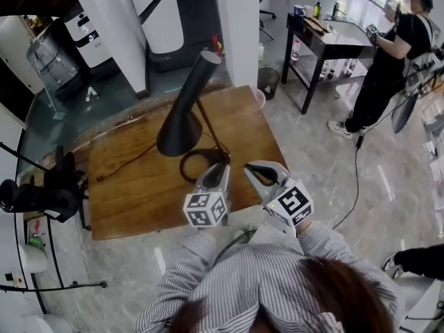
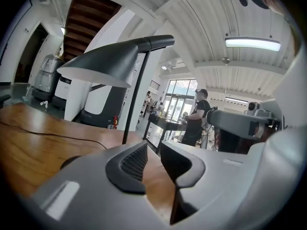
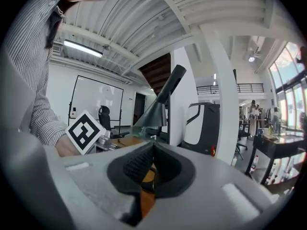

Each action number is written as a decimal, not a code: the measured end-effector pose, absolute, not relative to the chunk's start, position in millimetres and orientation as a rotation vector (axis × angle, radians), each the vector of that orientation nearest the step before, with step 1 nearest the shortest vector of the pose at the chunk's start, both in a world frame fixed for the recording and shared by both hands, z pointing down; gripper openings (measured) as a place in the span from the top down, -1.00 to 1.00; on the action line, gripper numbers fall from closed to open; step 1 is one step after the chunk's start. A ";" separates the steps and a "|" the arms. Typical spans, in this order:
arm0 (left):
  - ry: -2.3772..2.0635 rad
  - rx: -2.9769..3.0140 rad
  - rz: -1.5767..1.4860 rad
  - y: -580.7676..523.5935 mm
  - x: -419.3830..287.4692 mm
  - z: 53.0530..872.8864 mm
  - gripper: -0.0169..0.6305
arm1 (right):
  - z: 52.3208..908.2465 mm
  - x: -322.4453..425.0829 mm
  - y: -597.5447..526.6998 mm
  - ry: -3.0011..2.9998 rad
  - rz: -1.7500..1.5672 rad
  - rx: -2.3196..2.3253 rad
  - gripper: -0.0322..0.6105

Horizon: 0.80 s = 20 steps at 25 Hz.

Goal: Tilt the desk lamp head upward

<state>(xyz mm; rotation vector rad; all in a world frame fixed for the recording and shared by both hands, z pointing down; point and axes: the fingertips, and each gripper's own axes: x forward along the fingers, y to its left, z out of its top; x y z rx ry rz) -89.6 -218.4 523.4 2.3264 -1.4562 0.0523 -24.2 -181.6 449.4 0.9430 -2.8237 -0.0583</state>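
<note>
Wooden table [image 1: 132, 193] on glossy floor [image 1: 326, 186], lamp [image 1: 182, 123] upon it. My left gripper [image 1: 219, 172] has jaws apart, empty; right gripper [image 1: 257, 171] jaws together, empty.

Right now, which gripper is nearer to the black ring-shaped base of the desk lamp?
Left. The left gripper is at the near right edge of the black ring-shaped base. The right gripper is further to the right, apart from it.

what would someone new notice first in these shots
The black desk lamp stands out, its cone shade tipped down over the middle of the wooden table. By its base hover the left tongs, slightly apart and empty, and the right tongs, shut. A person in black stands at a desk, far right.
</note>
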 end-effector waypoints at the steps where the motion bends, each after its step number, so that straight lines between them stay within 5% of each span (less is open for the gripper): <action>1: -1.471 2.314 0.043 -226.6 -91.6 522.6 0.66 | 447.5 -24.8 -187.9 -2.822 -0.070 0.936 0.89; 9: -1.556 2.277 0.040 -275.5 -102.6 523.0 0.52 | 420.5 -39.7 -235.0 -2.805 -0.266 0.840 0.89; 20: -1.578 2.259 0.015 -320.9 -106.2 524.8 0.43 | 341.3 -49.4 -272.7 -2.517 -0.949 0.780 0.83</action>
